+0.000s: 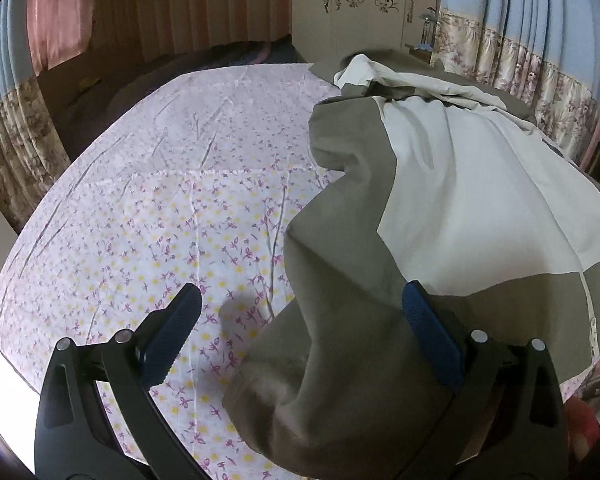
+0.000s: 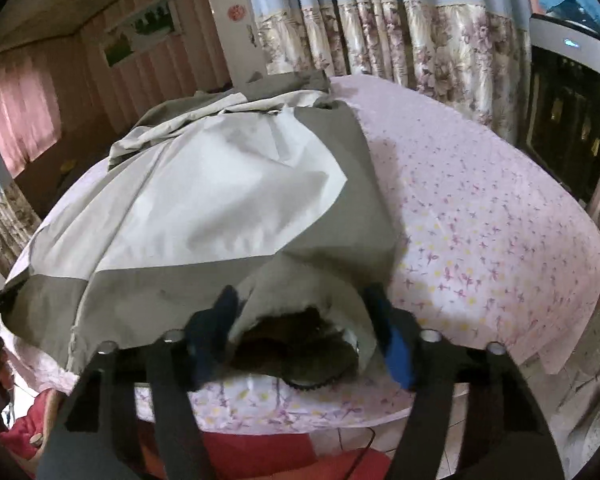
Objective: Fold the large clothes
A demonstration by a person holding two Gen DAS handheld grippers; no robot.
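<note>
A large olive-grey and off-white jacket [image 1: 452, 184] lies spread on a bed with a pink flowered sheet [image 1: 160, 200]. In the left wrist view my left gripper [image 1: 300, 304] is open, its blue-padded fingers [image 1: 428, 332] wide apart over the jacket's olive sleeve [image 1: 340, 320]; the right finger rests against the cloth. In the right wrist view the jacket [image 2: 204, 200] covers the bed's left half. My right gripper [image 2: 304, 312] is open, its fingers [image 2: 396, 344] either side of a sleeve cuff opening [image 2: 296, 348] at the near bed edge.
The flowered sheet [image 2: 480, 232] lies bare right of the jacket. Floral curtains [image 2: 420, 40] hang behind the bed, a dark cabinet [image 2: 568, 120] stands at the right. A white wardrobe [image 1: 360, 8] stands at the far wall. Red cloth [image 2: 260, 456] lies below the bed edge.
</note>
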